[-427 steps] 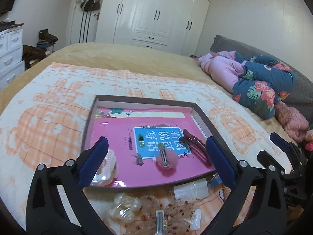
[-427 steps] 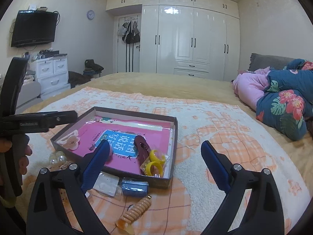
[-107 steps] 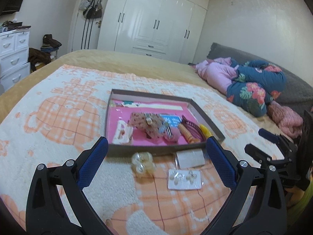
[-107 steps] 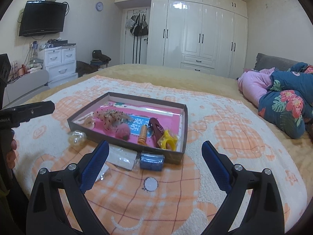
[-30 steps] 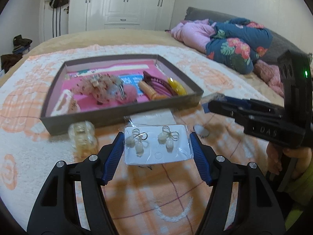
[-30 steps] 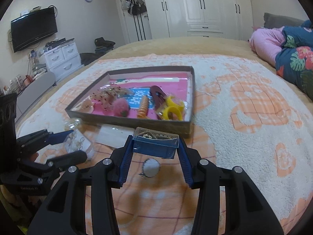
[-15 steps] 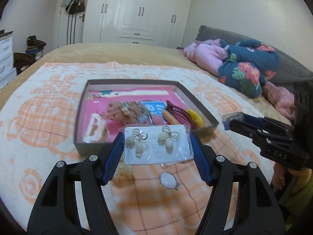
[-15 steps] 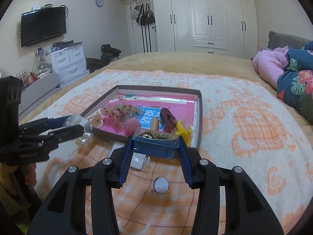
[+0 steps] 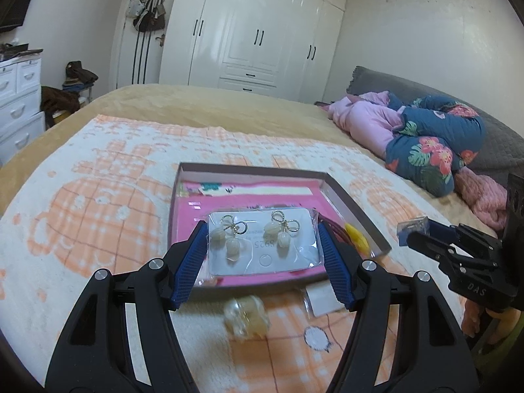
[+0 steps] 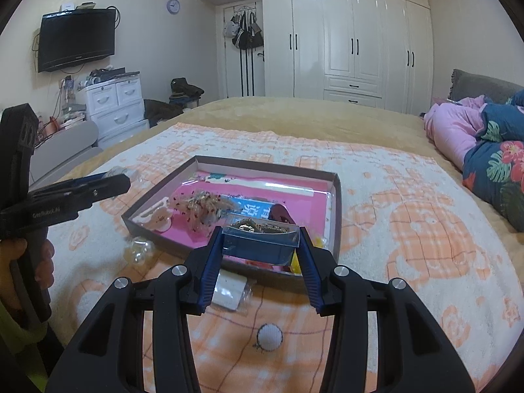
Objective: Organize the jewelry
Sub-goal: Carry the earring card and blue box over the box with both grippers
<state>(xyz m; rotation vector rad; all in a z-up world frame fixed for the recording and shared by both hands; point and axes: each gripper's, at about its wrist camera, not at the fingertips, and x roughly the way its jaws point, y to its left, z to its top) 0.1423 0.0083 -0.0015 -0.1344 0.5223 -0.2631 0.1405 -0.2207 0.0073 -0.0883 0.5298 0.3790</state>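
Carry-to-tray step: left gripper [image 9: 262,245], fingers clamped on the earring card [image 9: 262,244], and right gripper [image 10: 261,240], fingers clamped on the small blue box [image 10: 260,240], both held above the tray [image 10: 337,216] on the bed; next, lower and release inside.

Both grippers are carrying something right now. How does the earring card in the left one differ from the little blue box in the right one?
The clear-wrapped white earring card is flat and wide, so the left gripper jaws stand further apart; the small clear-lidded blue box is blocky and narrower in the right gripper. The card shows two bow-and-bead earrings; the box holds gold-toned pieces under its lid. Both are clamped by their side edges and held above the brown tray with a pink base.
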